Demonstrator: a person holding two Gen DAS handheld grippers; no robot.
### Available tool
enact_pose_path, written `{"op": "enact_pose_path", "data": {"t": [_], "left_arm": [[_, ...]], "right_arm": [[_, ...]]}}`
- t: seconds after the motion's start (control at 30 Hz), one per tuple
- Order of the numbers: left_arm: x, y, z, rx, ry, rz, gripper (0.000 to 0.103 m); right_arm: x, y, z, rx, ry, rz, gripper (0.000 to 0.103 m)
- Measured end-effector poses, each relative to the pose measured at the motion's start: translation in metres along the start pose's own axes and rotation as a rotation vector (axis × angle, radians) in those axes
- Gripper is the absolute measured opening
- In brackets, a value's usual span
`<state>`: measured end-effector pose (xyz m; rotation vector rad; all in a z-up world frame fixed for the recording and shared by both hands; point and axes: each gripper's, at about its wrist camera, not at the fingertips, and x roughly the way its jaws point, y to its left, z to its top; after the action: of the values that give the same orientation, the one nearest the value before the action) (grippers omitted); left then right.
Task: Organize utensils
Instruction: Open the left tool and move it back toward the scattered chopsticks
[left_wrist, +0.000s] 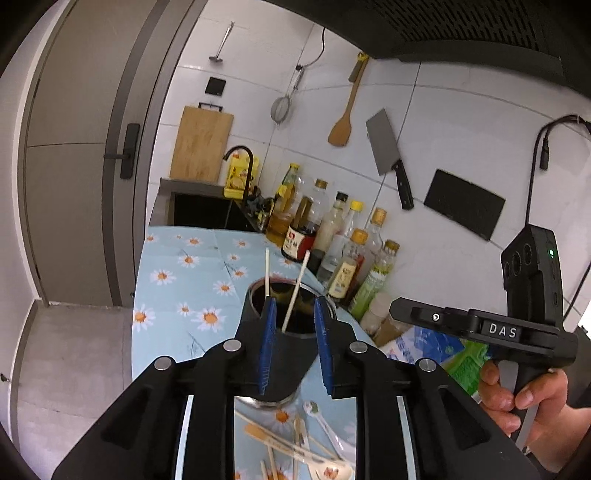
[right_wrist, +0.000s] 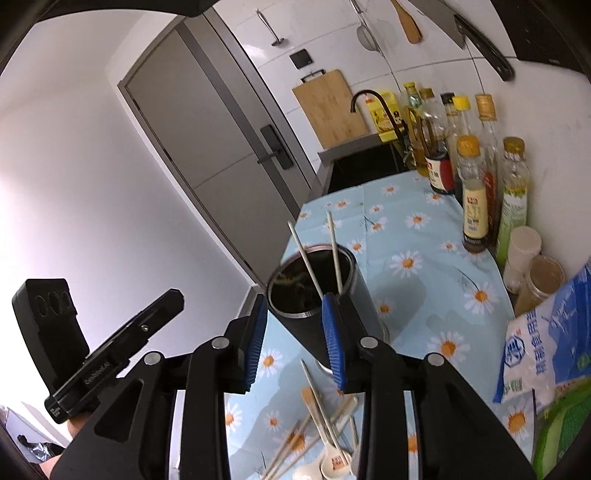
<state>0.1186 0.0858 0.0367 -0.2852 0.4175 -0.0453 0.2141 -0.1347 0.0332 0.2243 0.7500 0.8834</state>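
Observation:
A dark metal utensil cup (left_wrist: 275, 354) (right_wrist: 314, 299) stands on the daisy-print tablecloth (left_wrist: 184, 280) (right_wrist: 406, 236) with two pale chopsticks (left_wrist: 295, 291) (right_wrist: 334, 254) standing in it. My left gripper (left_wrist: 293, 332) is open and empty, its blue pads either side of the cup's rim. My right gripper (right_wrist: 295, 332) is open and empty, just above and beside the cup. A loose pile of chopsticks and white ceramic spoons (left_wrist: 295, 443) (right_wrist: 325, 439) lies on the cloth below both grippers.
Several sauce and oil bottles (left_wrist: 332, 236) (right_wrist: 469, 166) line the wall. Jars (right_wrist: 532, 266) and a blue-white bag (right_wrist: 546, 343) sit at the right. A sink with a black tap (left_wrist: 240, 177) (right_wrist: 373, 110) is at the counter's far end. A cleaver (left_wrist: 388, 155) hangs on the wall.

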Motion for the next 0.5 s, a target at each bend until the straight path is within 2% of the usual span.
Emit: {"op": "enact_pose_path", "data": {"t": [0.1, 0.27, 0.5], "left_arm": [[-0.003, 0.0, -0.012, -0.014, 0.042, -0.001, 0.02], [-0.004, 0.005, -0.035, -0.036, 0.113, 0.017, 0.021], [0.008, 0.013, -0.071, -0.058, 0.284, 0.027, 0.021]], "right_arm": [[-0.004, -0.005, -0.008, 0.008, 0.028, -0.019, 0.038], [-0.005, -0.019, -0.027, 0.032, 0.089, -0.054, 0.038], [-0.004, -0.039, -0.054, 0.078, 0.178, -0.067, 0.039]]}}
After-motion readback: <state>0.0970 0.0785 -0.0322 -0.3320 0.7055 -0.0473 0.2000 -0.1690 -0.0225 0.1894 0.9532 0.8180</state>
